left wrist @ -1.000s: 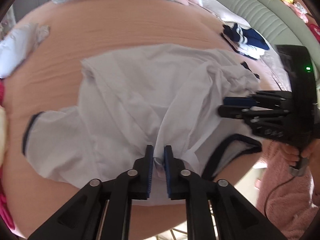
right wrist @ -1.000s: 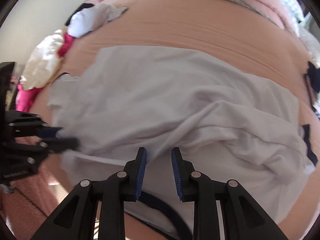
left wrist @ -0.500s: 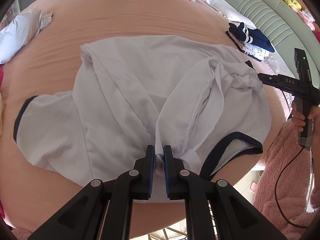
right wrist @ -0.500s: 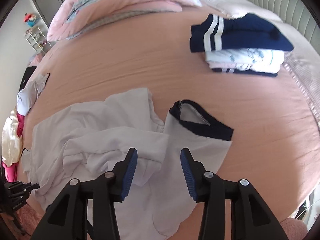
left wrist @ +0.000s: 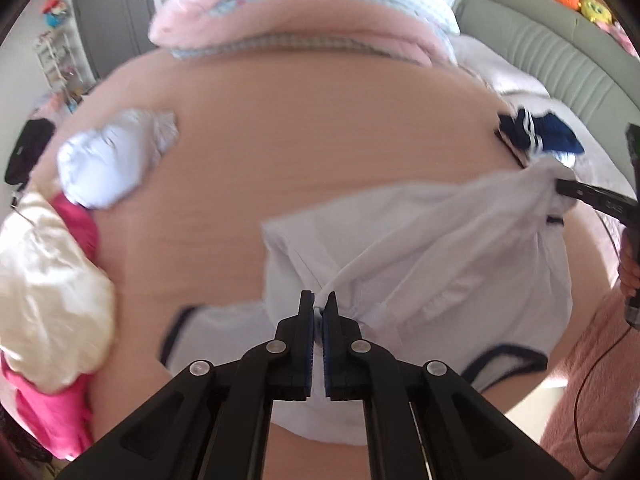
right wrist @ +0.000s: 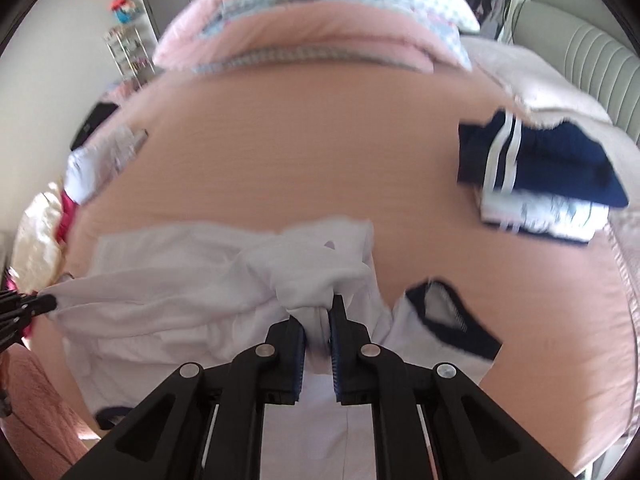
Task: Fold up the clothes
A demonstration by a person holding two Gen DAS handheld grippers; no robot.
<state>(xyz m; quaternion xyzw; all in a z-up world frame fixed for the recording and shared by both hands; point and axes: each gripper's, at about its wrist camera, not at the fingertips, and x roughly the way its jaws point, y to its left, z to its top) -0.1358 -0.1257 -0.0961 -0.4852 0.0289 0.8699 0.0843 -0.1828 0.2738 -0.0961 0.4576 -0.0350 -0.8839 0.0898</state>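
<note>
White navy-trimmed shirt (left wrist: 420,264) sits at the near edge of the peach-sheeted bed (left wrist: 300,140), partly lifted and stretched between your two tools. Your left gripper (left wrist: 319,312) is clamped nearly closed on a bunched pinch of its fabric. Your right gripper (right wrist: 318,334) is closed down on a thicker wad of the same shirt, jaws slightly apart around the cloth. Navy-edged sleeve (right wrist: 448,320) lies just right of it. Folded navy-and-white stack (right wrist: 540,184) sits far right. Unfolded white, cream and pink clothes pile (left wrist: 52,248) on the left edge. Pink quilt (right wrist: 320,28) at the far end.
</note>
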